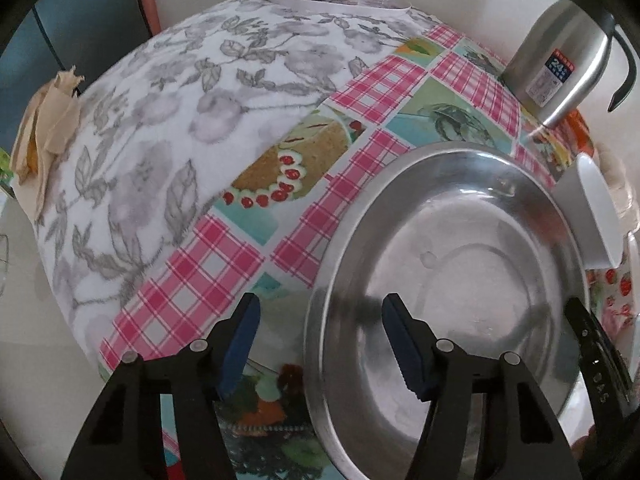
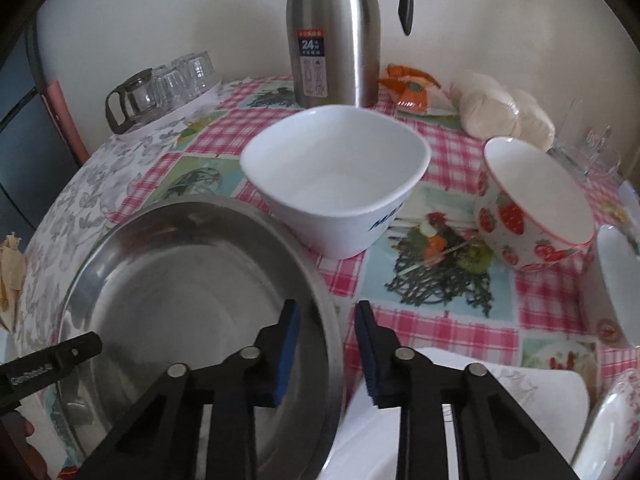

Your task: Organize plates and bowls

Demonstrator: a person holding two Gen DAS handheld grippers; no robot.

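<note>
The steel plate [image 2: 192, 312] lies near the surface's front edge, its rim between both sets of jaws, neither clamped yet. Left gripper [image 1: 316, 340] and right gripper [image 2: 327, 354] should pinch firmly together, then lift it level.

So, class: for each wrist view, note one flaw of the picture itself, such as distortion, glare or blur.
Left wrist view: the fisheye bulges the tablecloth into a dome, and the steel plate shows washed-out reflections. Right wrist view: the picture's edges are dark and curved, the strawberry bowl is slightly smeared, and the flask carries a bright streak of glare.
</note>
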